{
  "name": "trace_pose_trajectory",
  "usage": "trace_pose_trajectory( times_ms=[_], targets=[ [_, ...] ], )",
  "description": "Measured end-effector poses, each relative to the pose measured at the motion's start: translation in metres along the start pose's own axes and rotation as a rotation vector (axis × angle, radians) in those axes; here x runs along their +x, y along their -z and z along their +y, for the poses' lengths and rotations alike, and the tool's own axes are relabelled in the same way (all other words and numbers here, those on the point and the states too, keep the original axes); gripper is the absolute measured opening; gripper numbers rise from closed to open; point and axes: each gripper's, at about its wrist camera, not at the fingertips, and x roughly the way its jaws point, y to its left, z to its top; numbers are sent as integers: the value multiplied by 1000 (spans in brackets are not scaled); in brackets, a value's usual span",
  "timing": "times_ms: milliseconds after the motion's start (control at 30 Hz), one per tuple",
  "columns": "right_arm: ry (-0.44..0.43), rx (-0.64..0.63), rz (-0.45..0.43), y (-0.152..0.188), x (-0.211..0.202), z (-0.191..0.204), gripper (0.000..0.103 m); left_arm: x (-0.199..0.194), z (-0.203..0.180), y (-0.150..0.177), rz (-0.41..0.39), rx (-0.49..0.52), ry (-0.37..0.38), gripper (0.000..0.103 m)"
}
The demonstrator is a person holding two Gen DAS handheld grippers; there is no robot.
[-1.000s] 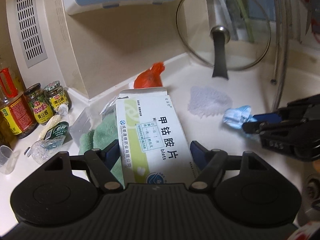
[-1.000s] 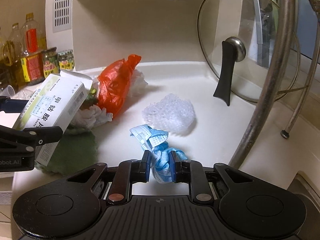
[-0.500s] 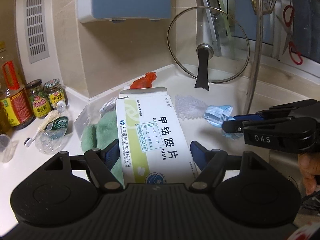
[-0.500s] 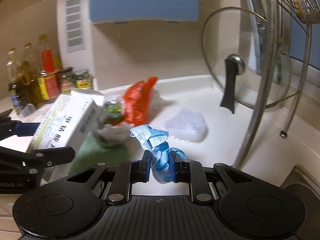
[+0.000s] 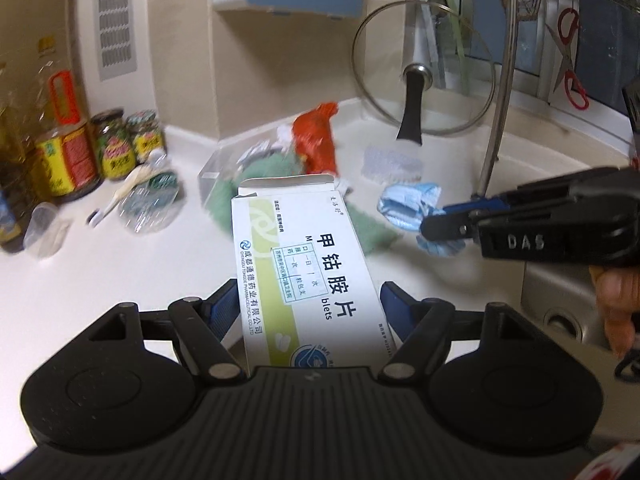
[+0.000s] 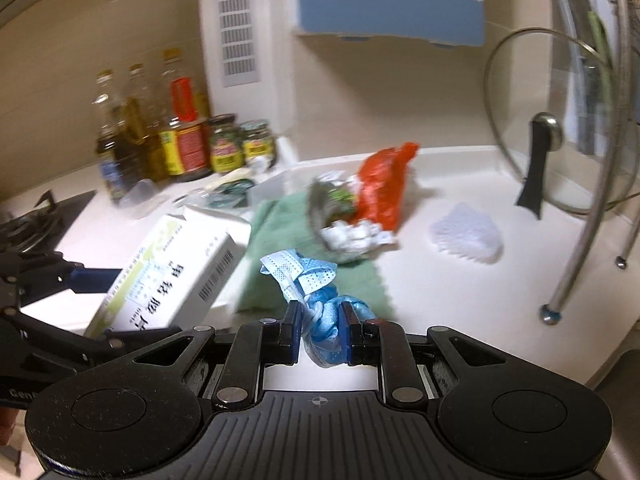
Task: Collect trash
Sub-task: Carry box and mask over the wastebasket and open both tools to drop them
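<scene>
White cardboard is filling the left gripper [image 5: 308,300]: we are holding a medicine box [image 5: 308,264], its top flap open, with the jaws closed against its two long sides and the box raised clear of the desk [image 5: 100,280]. In the right gripper [image 6: 320,334] we are carrying a crumpled blue face mask [image 6: 316,300], the jaws clamped narrowly on its bunched middle, also lifted off the surface.

Progress, in our judgement: two items of trash are in hand and are not yet deposited; no bin is showing in either view, so we cannot say where they are going. Collection is partly done at best.

Remaining on the desk, we are counting:
- one orange plastic bag [image 6: 382,188], lying beside the green cloth [image 6: 280,232];
- one wad of crumpled white paper [image 6: 352,236] resting on that cloth, next to a darker scrap we cannot identify;
- one white foam net [image 6: 466,234], well apart from the rest, near the glass pot lid [image 6: 560,120];
- one crushed clear plastic bottle [image 5: 148,200] near the jars.

Whether the cloth counts as trash we cannot tell. We are also noting two small jars [image 5: 132,142] and several oil and sauce bottles, blurred, against the wall; these appear to be kitchen stock, not waste.
</scene>
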Motion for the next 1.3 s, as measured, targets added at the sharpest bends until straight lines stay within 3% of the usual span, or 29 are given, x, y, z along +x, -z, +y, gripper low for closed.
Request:
trace_pose_trajectory(
  times_ms=[300, 600, 933, 1300],
  targets=[
    [-136, -94, 68, 14, 15, 54, 20, -30, 25, 50, 90, 4, -50, 73],
    [-242, -248, 183, 56, 44, 105, 20, -38, 48, 102, 225, -33, -26, 73],
    [-206, -309, 348, 107, 97, 118, 20, 1, 61, 153, 377, -121, -26, 73],
    [-172, -309, 471, 142, 145, 109, 20, 48, 72, 183, 463, -209, -18, 73]
  ],
)
